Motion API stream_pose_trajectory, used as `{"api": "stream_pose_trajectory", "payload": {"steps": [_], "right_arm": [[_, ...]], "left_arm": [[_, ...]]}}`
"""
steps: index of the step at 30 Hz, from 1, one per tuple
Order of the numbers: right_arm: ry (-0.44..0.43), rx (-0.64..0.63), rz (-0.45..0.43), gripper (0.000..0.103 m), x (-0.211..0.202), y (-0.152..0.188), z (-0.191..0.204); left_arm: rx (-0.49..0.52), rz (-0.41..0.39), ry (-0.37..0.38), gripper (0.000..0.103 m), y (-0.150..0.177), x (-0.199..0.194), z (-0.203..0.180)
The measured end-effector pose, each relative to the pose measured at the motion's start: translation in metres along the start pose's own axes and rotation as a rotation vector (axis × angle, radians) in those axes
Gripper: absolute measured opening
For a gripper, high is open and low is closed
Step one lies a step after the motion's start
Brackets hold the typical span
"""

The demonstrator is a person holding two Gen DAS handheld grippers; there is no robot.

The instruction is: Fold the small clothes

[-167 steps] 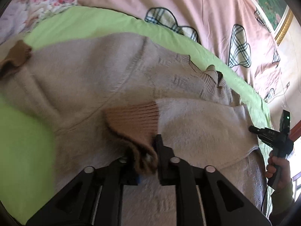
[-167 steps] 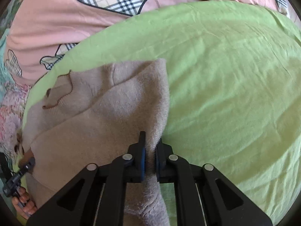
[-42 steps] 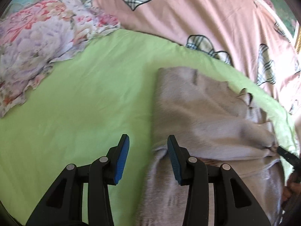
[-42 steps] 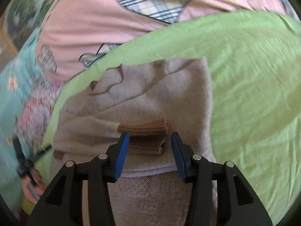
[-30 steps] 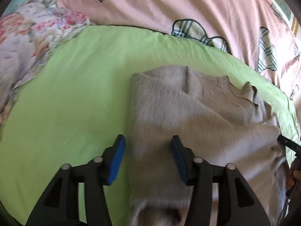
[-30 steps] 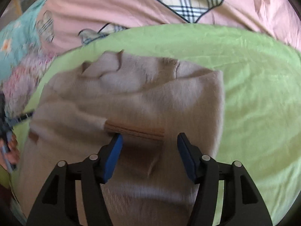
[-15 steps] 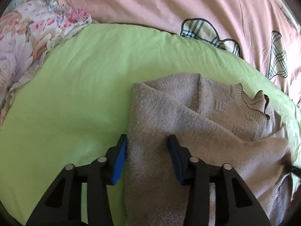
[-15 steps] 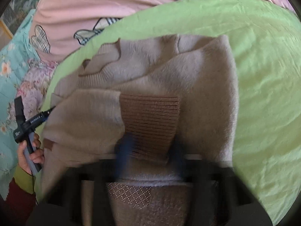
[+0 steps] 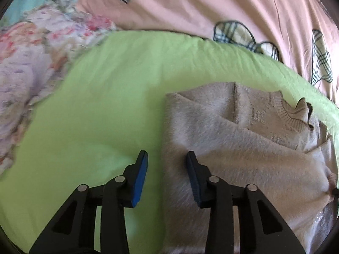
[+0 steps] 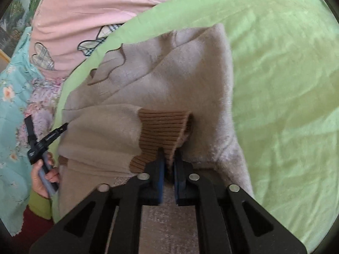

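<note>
On the far left of the left wrist view a floral quilt [image 9: 31, 67] is seen bunched at the edge of the green sheet [image 9: 101, 110], with the pink cover [image 9: 211, 6] and its plaid hearts spread behind. The left claw [image 9: 166, 157] is held spread wide, its blue pads [image 9: 139, 177] apart, one finger over bare sheet and the other over the left edge of the sweater [image 9: 243, 154]; nothing is gripped. The beige sweater is laid on the sheet, sleeves folded in across the body, and its ribbed neckline [image 9: 294, 114] is seen toward the far right.

In the right wrist view the left hand [image 10: 45, 173] is caught at the far left, wrapped around the handle of the other tool, just beside the sweater's edge. The sweater [image 10: 190, 80] is spread across the middle of the sheet [image 10: 286, 84]. A folded sleeve is laid across its body, ending in a brown ribbed cuff [image 10: 163, 127]. The right claw [image 10: 168, 160] is pressed together on the lower edge of that cuff, the knit pinched between the two pads. To the right only wrinkled green sheet is seen.
</note>
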State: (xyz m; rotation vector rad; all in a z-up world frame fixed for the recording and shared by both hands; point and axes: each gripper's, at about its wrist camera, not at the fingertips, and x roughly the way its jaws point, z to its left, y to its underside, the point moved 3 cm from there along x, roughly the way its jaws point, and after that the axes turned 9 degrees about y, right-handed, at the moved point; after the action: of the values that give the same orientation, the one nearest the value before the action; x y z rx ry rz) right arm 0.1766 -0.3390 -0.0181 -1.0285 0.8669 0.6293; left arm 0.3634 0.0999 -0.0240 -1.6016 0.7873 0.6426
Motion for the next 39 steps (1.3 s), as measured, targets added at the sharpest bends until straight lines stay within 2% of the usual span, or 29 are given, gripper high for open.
{"api": "stream_pose_trajectory", "payload": {"steps": [2, 3, 5, 6, 7, 8, 10, 11, 13, 14, 15, 17, 19, 20, 22, 23, 25, 31, 39], "right_arm": [[0.113, -0.015, -0.086, 0.014, -0.021, -0.003, 0.003], [0.111, -0.017, -0.137, 0.014, -0.032, -0.003, 0.007], [-0.010, -0.049, -0.168, 0.016, -0.041, -0.005, 0.025], [-0.077, -0.071, -0.148, 0.018, -0.037, -0.006, 0.037], [-0.134, -0.082, -0.122, 0.023, -0.029, -0.006, 0.048], [-0.168, -0.090, -0.100, 0.026, -0.019, -0.007, 0.058], [-0.139, -0.118, -0.066, 0.026, 0.004, -0.008, 0.071], [-0.115, -0.116, -0.032, 0.026, 0.016, -0.007, 0.069], [0.017, -0.112, 0.010, 0.023, 0.035, -0.003, 0.053], [0.036, -0.111, -0.002, 0.016, 0.036, -0.003, 0.048], [0.041, -0.092, -0.012, 0.014, 0.033, -0.003, 0.039], [0.035, -0.055, -0.017, 0.015, 0.022, -0.002, 0.029], [0.024, -0.039, -0.047, 0.020, 0.001, 0.003, 0.027], [0.009, -0.039, -0.064, 0.028, -0.010, 0.006, 0.028], [-0.029, -0.049, -0.097, 0.038, -0.029, 0.016, 0.030], [-0.043, -0.055, -0.107, 0.041, -0.037, 0.021, 0.031], [-0.073, -0.061, -0.119, 0.042, -0.049, 0.036, 0.035], [-0.132, -0.053, -0.090, 0.043, -0.074, 0.095, 0.019], [-0.149, -0.028, -0.084, 0.044, -0.097, 0.155, 0.002]], "left_arm": [[-0.011, -0.048, 0.054, 0.034, 0.006, -0.027, 0.000], [-0.016, -0.057, 0.105, 0.034, 0.009, -0.036, -0.004], [-0.011, -0.066, 0.203, 0.034, 0.021, -0.050, -0.015], [-0.001, -0.057, 0.235, 0.034, 0.026, -0.052, -0.022], [0.017, -0.035, 0.262, 0.035, 0.033, -0.050, -0.030], [0.032, -0.021, 0.259, 0.035, 0.038, -0.047, -0.034], [0.057, 0.022, 0.190, 0.035, 0.049, -0.033, -0.034], [0.060, 0.058, 0.151, 0.036, 0.055, -0.024, -0.031], [0.064, 0.056, 0.163, 0.036, 0.059, -0.024, -0.024], [0.066, 0.054, 0.158, 0.036, 0.059, -0.028, -0.023], [0.070, 0.056, 0.148, 0.036, 0.059, -0.031, -0.023], [0.066, 0.045, 0.138, 0.036, 0.062, -0.044, -0.022], [0.046, 0.038, 0.160, 0.039, 0.071, -0.061, -0.021], [0.032, 0.034, 0.170, 0.041, 0.077, -0.070, -0.020], [0.008, 0.021, 0.185, 0.052, 0.094, -0.091, -0.021], [0.006, 0.015, 0.189, 0.054, 0.102, -0.099, -0.020], [0.003, 0.011, 0.190, 0.058, 0.124, -0.116, -0.018], [-0.007, 0.056, 0.203, 0.059, 0.183, -0.155, -0.011], [-0.033, 0.101, 0.197, 0.062, 0.242, -0.190, 0.012]]}}
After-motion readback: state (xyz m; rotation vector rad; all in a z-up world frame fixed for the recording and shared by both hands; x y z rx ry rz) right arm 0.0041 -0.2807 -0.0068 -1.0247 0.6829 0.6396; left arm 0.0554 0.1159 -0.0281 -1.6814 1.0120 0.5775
